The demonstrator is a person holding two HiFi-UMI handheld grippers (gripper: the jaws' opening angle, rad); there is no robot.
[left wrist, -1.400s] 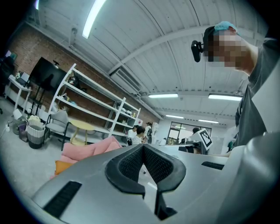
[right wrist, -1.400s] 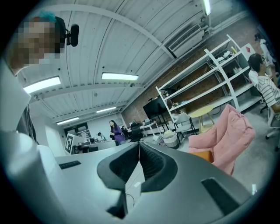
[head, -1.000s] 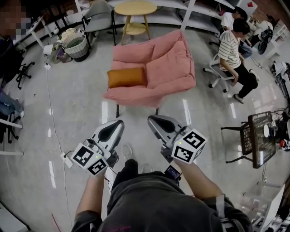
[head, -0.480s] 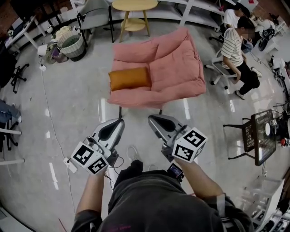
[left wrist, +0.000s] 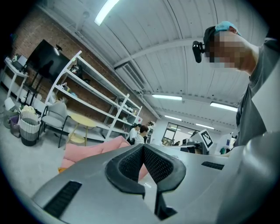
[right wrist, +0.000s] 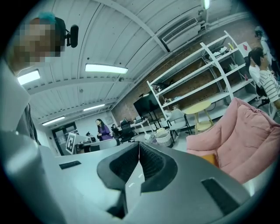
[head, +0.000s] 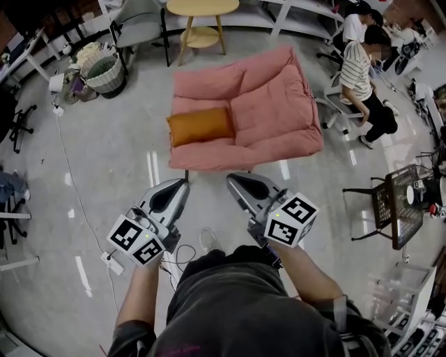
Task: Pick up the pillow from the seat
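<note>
Pillow (head: 201,125), orange, lies on the left part of the pink armchair (head: 268,104), which stands on the floor ahead of me. Nearer, well apart from it, I hold the left hand-held gripper (head: 182,183) and the right hand-held gripper (head: 231,178) side by side, each with its jaws pressed together on nothing. A round yellow side table (head: 202,8) stands beyond the armchair.
</note>
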